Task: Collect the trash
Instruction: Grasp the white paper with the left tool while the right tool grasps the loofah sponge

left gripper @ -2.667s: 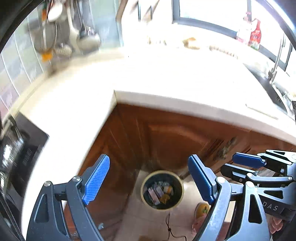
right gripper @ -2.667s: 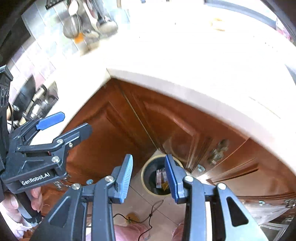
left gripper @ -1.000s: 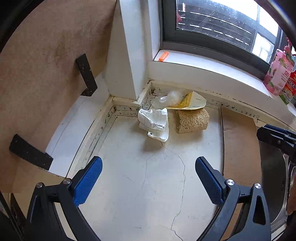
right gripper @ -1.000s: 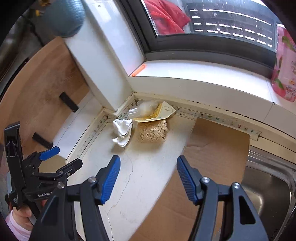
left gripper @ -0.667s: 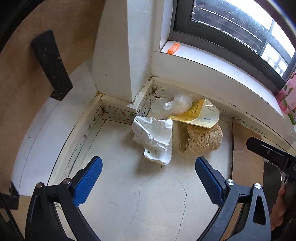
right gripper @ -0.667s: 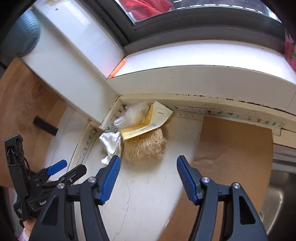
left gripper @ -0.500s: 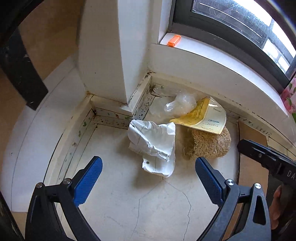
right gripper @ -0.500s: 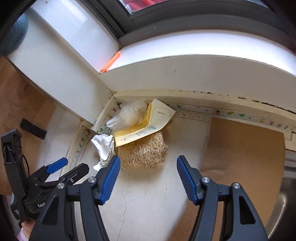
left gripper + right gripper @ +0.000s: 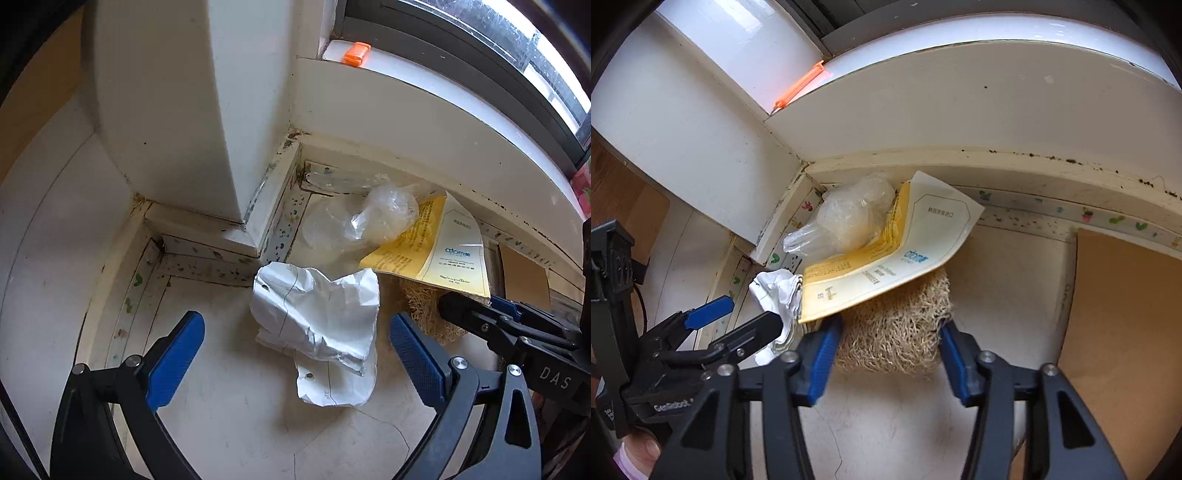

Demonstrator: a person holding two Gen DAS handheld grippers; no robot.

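both fingers of the right claw (image 9: 886, 347) flank the loofah (image 9: 897, 328).

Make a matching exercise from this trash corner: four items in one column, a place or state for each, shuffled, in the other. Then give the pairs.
Items:
1. crumpled white paper
2. clear plastic bag
3. yellow leaflet
4. loofah sponge

Places or states:
A. between the right gripper fingers
B. tucked in the wall corner
C. ahead of the open left gripper
D. lying on the sponge

Pairs: 1-C, 2-B, 3-D, 4-A
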